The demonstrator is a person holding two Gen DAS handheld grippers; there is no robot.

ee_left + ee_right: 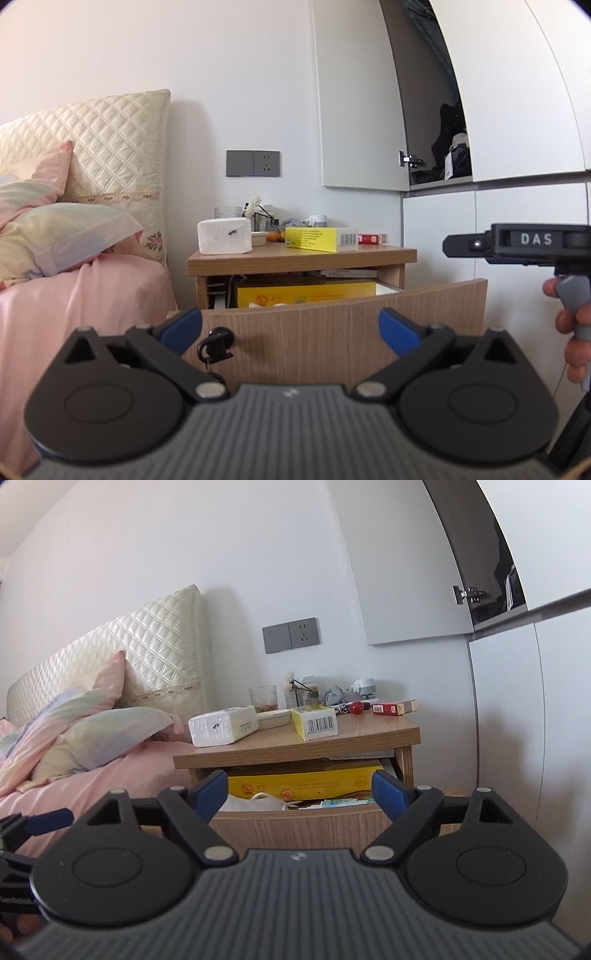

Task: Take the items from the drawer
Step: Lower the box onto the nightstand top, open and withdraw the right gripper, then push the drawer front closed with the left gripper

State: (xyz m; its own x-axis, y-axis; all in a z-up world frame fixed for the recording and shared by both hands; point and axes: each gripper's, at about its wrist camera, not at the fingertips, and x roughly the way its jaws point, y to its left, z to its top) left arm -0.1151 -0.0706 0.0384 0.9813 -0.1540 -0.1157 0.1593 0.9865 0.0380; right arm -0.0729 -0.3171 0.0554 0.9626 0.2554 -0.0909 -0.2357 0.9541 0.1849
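The bedside cabinet's drawer (pixel 332 325) stands pulled out, its wooden front just ahead of my left gripper (pixel 291 329), which is open and holds nothing. A large yellow box (pixel 306 293) fills the back of the drawer. In the right wrist view the drawer (pixel 295 829) also holds the yellow box (pixel 303 782), white cable and cloth (pixel 255 801) and a small tube (pixel 347 803). My right gripper (pixel 301 794) is open in front of the drawer, above its front edge, and is empty.
The cabinet top (pixel 369 254) carries a white tissue pack (pixel 224 236), a yellow carton (pixel 321 238), a red packet (pixel 371 239) and small clutter. Keys (pixel 216 345) hang from the drawer lock. A bed (pixel 74 295) lies left; white wardrobe doors (pixel 517 206) stand right.
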